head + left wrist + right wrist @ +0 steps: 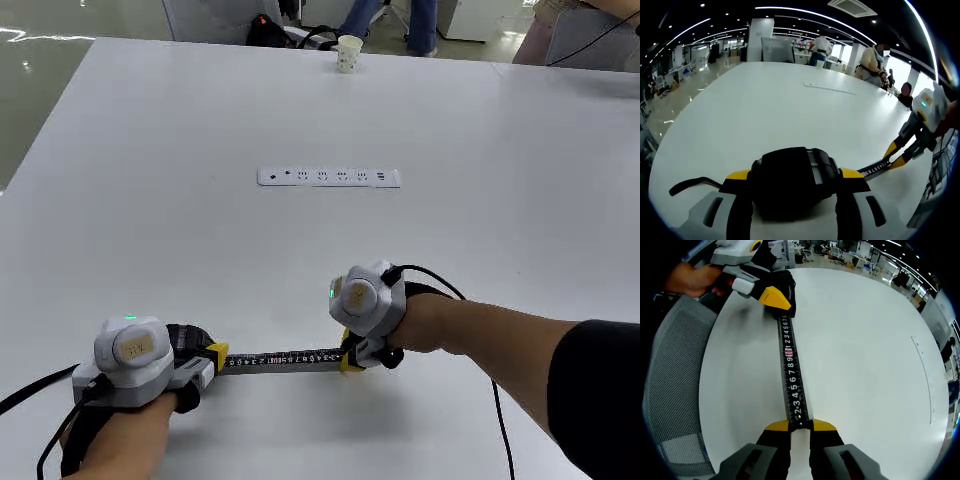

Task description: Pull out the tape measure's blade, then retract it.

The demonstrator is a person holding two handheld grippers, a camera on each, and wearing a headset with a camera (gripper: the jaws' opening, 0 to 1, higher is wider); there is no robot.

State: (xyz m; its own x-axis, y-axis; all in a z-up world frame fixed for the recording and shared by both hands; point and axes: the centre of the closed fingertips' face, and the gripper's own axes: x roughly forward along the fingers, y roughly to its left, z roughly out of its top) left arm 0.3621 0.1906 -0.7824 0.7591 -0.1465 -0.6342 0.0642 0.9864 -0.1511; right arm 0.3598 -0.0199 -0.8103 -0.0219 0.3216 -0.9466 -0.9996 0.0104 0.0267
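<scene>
In the right gripper view the yellow-tipped fingers [776, 426] of my right gripper [800, 426] stand at the bottom centre of the frame. They are pressed together and pinch the free end of the blade [790, 370]. From there the blade goes straight up the frame, its numbers readable, low over the white worktop [855, 340]. I cannot tell if it touches the surface. It ends in the black tape measure [785, 284] at the upper left, where my left gripper [774, 296] holds it. A grey mesh chair [670, 390] shows along the left edge.

In the left gripper view my left fingers [737, 175] are closed on the tape measure [790, 182] from both sides, one yellow tip at each side of the black case, at the bottom centre. The blade [875, 169] leaves the case to the right and reaches the right gripper [896, 154] near the right edge.

In the head view both grippers are low in the frame: the left gripper [215, 355] at the lower left, the right gripper [350, 362] a little right of centre, with the blade [285, 359] stretched between them.

Farther out on the worktop [480, 140], well apart from my hands, a white power strip [328, 177] lies in the middle of the frame, and a paper cup [348, 53] stands at the top centre. Behind it are the legs of people.
</scene>
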